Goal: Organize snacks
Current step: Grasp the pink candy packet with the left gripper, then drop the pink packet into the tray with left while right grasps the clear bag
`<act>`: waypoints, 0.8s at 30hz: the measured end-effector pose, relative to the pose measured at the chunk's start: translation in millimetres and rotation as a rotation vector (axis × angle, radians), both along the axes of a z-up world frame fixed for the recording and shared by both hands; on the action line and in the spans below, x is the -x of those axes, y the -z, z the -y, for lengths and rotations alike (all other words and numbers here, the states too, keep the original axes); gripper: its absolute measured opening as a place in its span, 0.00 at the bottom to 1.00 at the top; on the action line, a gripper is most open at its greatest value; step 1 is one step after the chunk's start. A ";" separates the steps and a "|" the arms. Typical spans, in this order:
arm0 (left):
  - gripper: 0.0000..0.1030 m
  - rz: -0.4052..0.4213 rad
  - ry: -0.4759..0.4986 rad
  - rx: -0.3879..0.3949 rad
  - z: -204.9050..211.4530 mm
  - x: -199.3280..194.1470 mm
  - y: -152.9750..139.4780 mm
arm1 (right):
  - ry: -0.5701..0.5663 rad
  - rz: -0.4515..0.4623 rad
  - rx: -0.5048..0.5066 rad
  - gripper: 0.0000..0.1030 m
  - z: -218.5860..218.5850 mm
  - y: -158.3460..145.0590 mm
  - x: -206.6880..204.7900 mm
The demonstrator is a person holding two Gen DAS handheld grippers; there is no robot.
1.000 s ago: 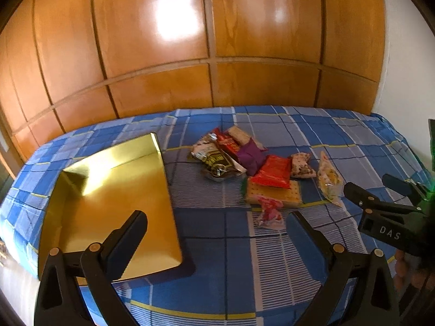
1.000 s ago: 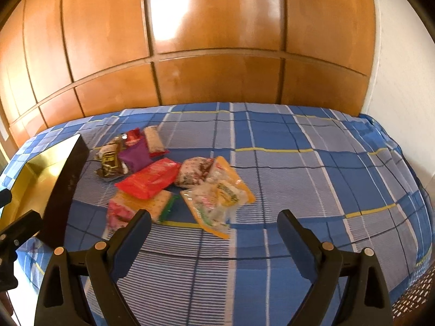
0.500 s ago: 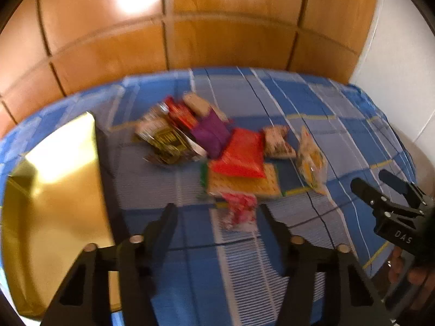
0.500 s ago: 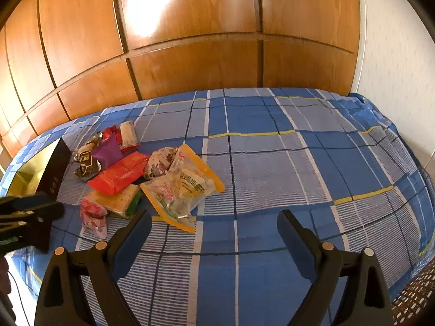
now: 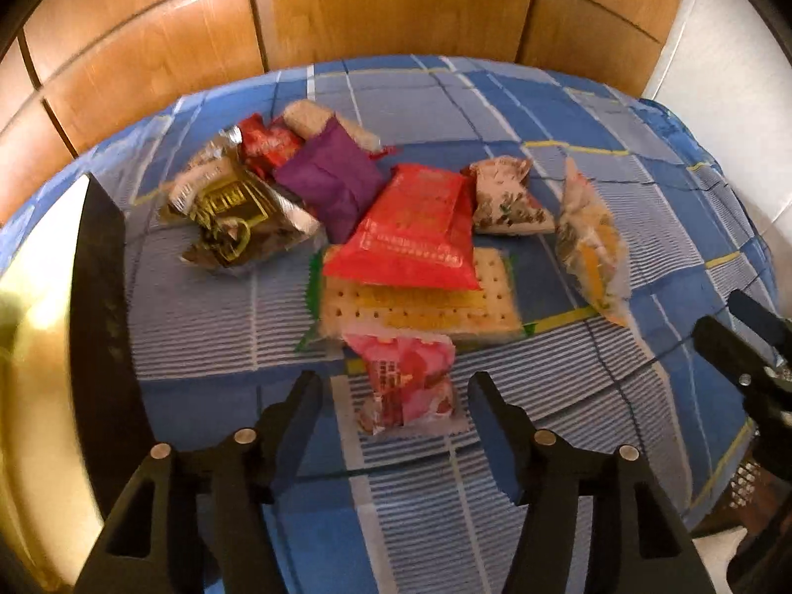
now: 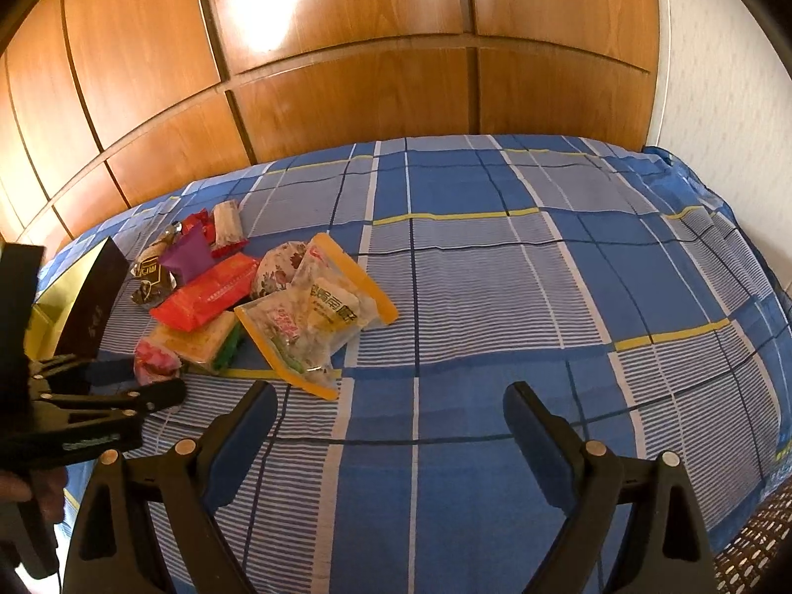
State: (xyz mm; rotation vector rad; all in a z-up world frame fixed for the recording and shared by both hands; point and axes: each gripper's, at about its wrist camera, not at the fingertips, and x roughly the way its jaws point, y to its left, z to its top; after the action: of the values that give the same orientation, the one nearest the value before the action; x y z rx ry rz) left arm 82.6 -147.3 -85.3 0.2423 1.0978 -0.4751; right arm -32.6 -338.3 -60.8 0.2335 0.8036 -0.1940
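Observation:
Several snack packets lie in a pile on the blue checked bedspread [image 5: 445, 99]. A pink packet [image 5: 408, 381] lies nearest, its lower part between the tips of my open left gripper [image 5: 396, 386]. Behind it are a cracker pack [image 5: 420, 304], a red packet [image 5: 413, 227], a purple pouch [image 5: 331, 178] and a gold-printed bag [image 5: 232, 208]. A clear zip bag [image 5: 591, 242] lies to the right. A gold box [image 5: 34, 346] with a dark wall stands at the left. My right gripper [image 6: 391, 401] is open and empty over bare bedspread, right of the pile [image 6: 247, 297].
A wooden panelled wardrobe [image 6: 346, 74] stands behind the bed. A white wall [image 6: 732, 49] is at the right. The bed's right edge [image 6: 762, 445] drops off near my right gripper. The right gripper's tips show in the left wrist view [image 5: 742, 341].
My left gripper has moved forward and down to the pile and now straddles the pink packet. My right gripper has turned to the right, away from the pile.

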 end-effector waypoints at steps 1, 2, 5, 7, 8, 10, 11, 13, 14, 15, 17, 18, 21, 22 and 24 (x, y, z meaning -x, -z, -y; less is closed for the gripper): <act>0.39 0.019 -0.010 -0.001 -0.7 0.3 0.7 | -0.004 -0.001 -0.004 0.86 0.0 1.0 -0.2; 0.39 0.039 -0.017 0.000 -2.7 1.7 -0.2 | -0.010 -0.004 -0.008 0.80 -0.5 2.0 -0.5; 0.35 0.033 -0.039 0.050 -12.0 4.6 -3.0 | -0.036 -0.009 -0.035 0.68 -2.0 3.5 -3.0; 0.35 0.044 -0.036 0.066 -16.1 11.2 -5.8 | -0.070 0.004 -0.060 0.68 -5.0 2.4 -5.0; 0.35 0.054 -0.034 0.075 -18.8 16.3 -8.3 | -0.089 0.008 -0.075 0.68 -7.1 2.3 -7.0; 0.35 0.061 -0.029 0.097 -23.1 24.0 -13.3 | -0.126 0.010 -0.100 0.68 -12.6 2.5 -12.7; 0.35 0.067 -0.027 0.112 -25.3 28.0 -17.1 | -0.137 0.011 -0.100 0.68 -15.9 2.8 -16.0; 0.35 0.083 -0.024 0.131 -31.2 36.8 -26.1 | -0.138 0.008 -0.131 0.68 -18.5 4.8 -22.3; 0.35 0.088 -0.024 0.144 -35.4 40.3 -30.7 | -0.130 0.008 -0.185 0.70 -14.8 6.3 -25.5; 0.35 0.092 -0.027 0.158 -39.8 43.1 -35.7 | -0.118 0.008 -0.251 0.71 -9.6 8.2 -28.3; 0.35 0.107 -0.040 0.185 -49.1 46.7 -45.4 | -0.075 0.006 -0.338 0.72 -0.4 10.8 -35.3; 0.35 0.113 -0.047 0.199 -53.4 48.0 -50.3 | -0.053 0.013 -0.361 0.72 2.8 11.1 -36.9; 0.35 0.143 -0.075 0.248 -70.5 52.2 -68.0 | -0.018 0.027 -0.472 0.75 12.5 12.3 -44.0; 0.35 0.150 -0.085 0.257 -75.9 52.3 -72.6 | -0.003 0.027 -0.494 0.75 14.2 12.7 -47.3; 0.35 0.169 -0.116 0.275 -89.2 52.9 -81.2 | 0.018 0.022 -0.492 0.75 15.4 12.1 -54.4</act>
State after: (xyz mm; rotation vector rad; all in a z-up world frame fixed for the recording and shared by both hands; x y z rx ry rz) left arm 29.7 -58.1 -4.1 -0.0232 0.8654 -0.4866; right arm 21.9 -353.7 -73.0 0.7055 0.8192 -0.0069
